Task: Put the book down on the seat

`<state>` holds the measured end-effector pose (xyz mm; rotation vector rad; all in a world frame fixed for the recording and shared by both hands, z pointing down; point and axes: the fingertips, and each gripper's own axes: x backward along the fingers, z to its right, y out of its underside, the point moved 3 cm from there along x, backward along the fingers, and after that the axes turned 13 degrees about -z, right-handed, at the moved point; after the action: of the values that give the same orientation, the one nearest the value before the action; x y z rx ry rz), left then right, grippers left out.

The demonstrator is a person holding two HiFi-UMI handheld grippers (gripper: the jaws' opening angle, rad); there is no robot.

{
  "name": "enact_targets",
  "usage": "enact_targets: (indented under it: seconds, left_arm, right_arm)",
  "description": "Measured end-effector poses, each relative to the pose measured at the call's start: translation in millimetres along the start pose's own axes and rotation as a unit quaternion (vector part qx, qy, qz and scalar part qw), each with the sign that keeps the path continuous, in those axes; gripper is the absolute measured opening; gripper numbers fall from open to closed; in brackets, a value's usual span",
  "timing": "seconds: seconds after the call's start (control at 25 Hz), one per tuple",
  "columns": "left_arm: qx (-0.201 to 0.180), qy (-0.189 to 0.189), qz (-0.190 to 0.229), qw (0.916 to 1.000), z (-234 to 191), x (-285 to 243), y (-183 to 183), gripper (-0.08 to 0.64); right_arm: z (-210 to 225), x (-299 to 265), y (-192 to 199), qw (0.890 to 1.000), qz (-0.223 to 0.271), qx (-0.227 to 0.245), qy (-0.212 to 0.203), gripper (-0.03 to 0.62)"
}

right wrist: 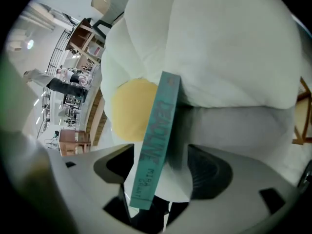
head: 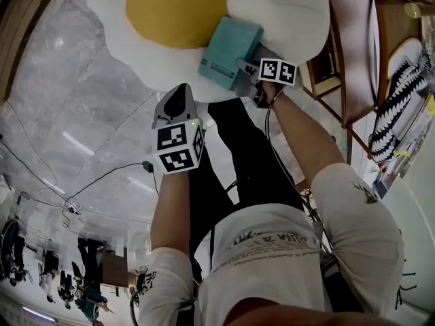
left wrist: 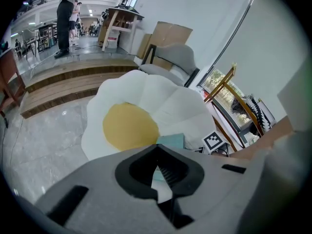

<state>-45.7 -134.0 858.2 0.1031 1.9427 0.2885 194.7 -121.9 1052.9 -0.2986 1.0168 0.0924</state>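
Currently, at the far left of the head view, grey marbled floor point(head: 75, 114) runs beneath you with a thin black cable point(head: 109, 175) trailing across it. Your left gripper point(left wrist: 161, 177) hangs just short of the seat's near edge. In the left gripper view its jaws are drawn all but together, leaving only a sliver of gap, and nothing sits between them. Past its tips that view shows the seat and, far off up a wooden step, a few people point(left wrist: 65, 18) standing.

The seat point(head: 285, 19) is a big white cushion shaped like a fried egg, with a round yellow centre point(head: 173, 9). The book point(right wrist: 158, 135), teal and fairly thick, lies on the white part of the cushion right at the lower right rim of the yellow centre, its near end pointing back towards your right hand.

Your right gripper point(right wrist: 163, 167) is at that near end. In the right gripper view its jaws are spread wide, and the book's spine runs up from between them towards the yellow centre. The right-hand pad stands clear of the book, and the left-hand one shows no squeeze on it either, so the book rests on the cushion rather than in a grip.

Further right in the head view stands a wooden frame point(head: 357, 53), apart from the seat.
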Motion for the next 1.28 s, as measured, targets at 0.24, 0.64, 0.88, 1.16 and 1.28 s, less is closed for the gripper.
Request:
enact_targets:
  seconds: [0.24, 0.64, 0.88, 1.16, 1.28]
  left_arm:
    - [-0.015, -0.002, 0.023, 0.9996, 0.2, 30.0, -23.1, 0.020]
    - [-0.019, 0.008, 0.063, 0.9978, 35.4, 112.1, -60.0, 0.020]
    - [-0.065, 0.019, 0.093, 0.9933, 81.2, 164.4, -96.0, 0.020]
    - [-0.123, 0.035, 0.142, 0.9816, 138.7, 238.5, -135.9, 0.020]
    - [-0.144, 0.038, 0.170, 0.9741, 154.8, 274.3, -152.3, 0.020]
  right_arm:
    - [-30.7, 62.1, -13.5, 0.996, 0.077, 0.037, 0.031, 0.029]
    - [-129.3, 154.1, 36.1, 0.960, 0.095, 0.239, 0.111, 0.026]
    - [-196.1, 237.8, 43.9, 0.933, 0.200, 0.271, 0.123, 0.026]
    - [-277.8, 365.6, 48.8, 0.891, 0.348, 0.275, 0.098, 0.026]
    - [-310.9, 417.6, 53.3, 0.868, 0.408, 0.270, 0.084, 0.026]
